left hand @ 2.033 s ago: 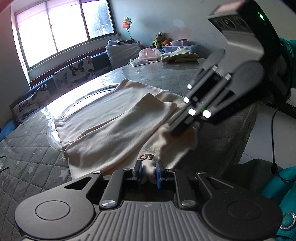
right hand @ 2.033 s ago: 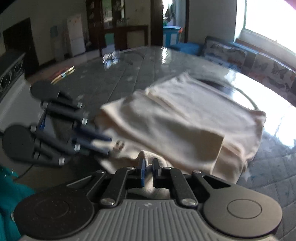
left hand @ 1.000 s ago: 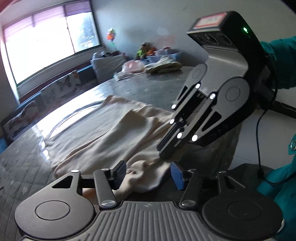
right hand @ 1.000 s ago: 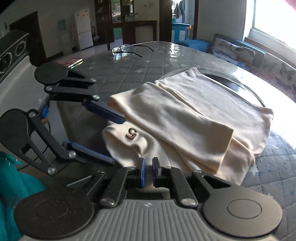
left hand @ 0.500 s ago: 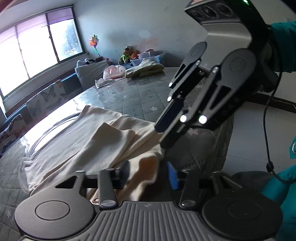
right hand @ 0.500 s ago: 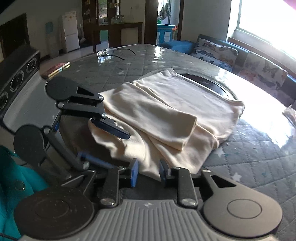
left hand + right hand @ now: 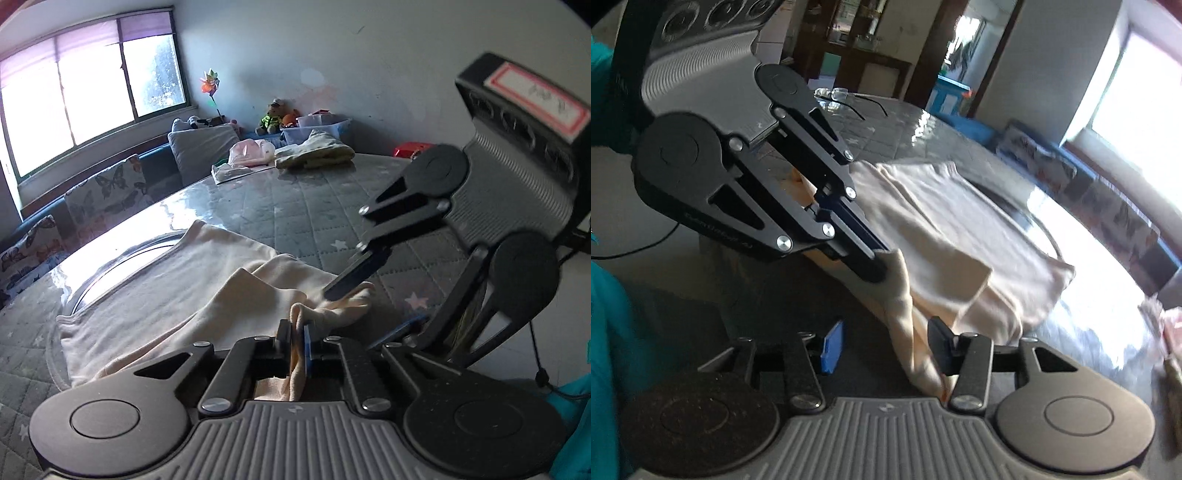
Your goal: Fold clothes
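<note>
Cream garment point(image 7: 177, 280) spread on quilted grey table point(image 7: 295, 218), with near edge bunched and lifted off table edge. Left gripper point(image 7: 298, 338) clamped on bunched near edge of garment, fingers together with fabric pinched between. Same left gripper point(image 7: 875, 264) seen from right wrist view, tips closed on a raised fold. Right gripper point(image 7: 886, 341) spread apart, blue-padded fingers point(image 7: 833, 345) on either side of hanging fabric, not gripping. Right gripper point(image 7: 373, 299) positioned just beside left gripper, at table edge. Folded yellow-green cloth point(image 7: 314, 153) and pink item point(image 7: 249, 153) at far side of table. Eyeglasses point(image 7: 846, 98) at far end of table, well apart from garment.
</note>
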Available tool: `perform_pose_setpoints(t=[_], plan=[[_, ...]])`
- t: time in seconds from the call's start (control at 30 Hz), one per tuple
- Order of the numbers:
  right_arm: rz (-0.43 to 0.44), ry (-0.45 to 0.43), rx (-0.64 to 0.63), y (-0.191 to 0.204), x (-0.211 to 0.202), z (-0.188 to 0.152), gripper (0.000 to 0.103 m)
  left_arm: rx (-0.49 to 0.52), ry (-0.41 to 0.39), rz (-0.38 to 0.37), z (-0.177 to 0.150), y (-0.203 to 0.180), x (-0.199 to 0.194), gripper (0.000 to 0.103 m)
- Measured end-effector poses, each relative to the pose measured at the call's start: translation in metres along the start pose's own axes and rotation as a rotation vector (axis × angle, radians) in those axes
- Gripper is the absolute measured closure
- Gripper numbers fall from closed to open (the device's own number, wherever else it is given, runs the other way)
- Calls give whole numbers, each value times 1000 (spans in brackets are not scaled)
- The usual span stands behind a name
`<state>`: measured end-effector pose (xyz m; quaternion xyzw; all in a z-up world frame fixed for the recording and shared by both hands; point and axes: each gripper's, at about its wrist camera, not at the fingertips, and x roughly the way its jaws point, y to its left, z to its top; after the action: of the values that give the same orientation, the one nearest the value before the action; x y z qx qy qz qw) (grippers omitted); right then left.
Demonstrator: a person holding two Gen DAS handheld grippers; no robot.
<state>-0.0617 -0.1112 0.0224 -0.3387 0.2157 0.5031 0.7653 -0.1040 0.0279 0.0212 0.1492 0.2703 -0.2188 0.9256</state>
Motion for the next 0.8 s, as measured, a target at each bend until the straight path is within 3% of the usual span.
perform_pose_setpoints(t=[0.03,0.13,0.17,0.23,0.27,0.3,0.33,0.47,0.8], plan=[[-2,2,3,-1,5,1,58,-8,1,-3,0,1,-1,95],[16,1,46,-7,16,4,88,-25,4,-7,-2,3,-8,92],[23,-7,70,-11,15,5,89,-24,-3,-1,-4,4,-14,90],[35,-23,118,-18,14,8,94,-20,-20,20,-9,8,-28,72],[45,-29,149,-22,12,8,94,-19,-29,36,-13,10,-37,56],[48,-37,176,-27,10,9,94,-17,-35,57,-17,12,-45,47],[51,-44,204,-31,8,10,94,-12,-34,81,-21,14,-51,44],[64,-68,282,-45,2,13,94,11,2,160,-39,22,-67,41],[50,-84,341,-54,2,22,95,72,75,224,-58,27,-44,41]])
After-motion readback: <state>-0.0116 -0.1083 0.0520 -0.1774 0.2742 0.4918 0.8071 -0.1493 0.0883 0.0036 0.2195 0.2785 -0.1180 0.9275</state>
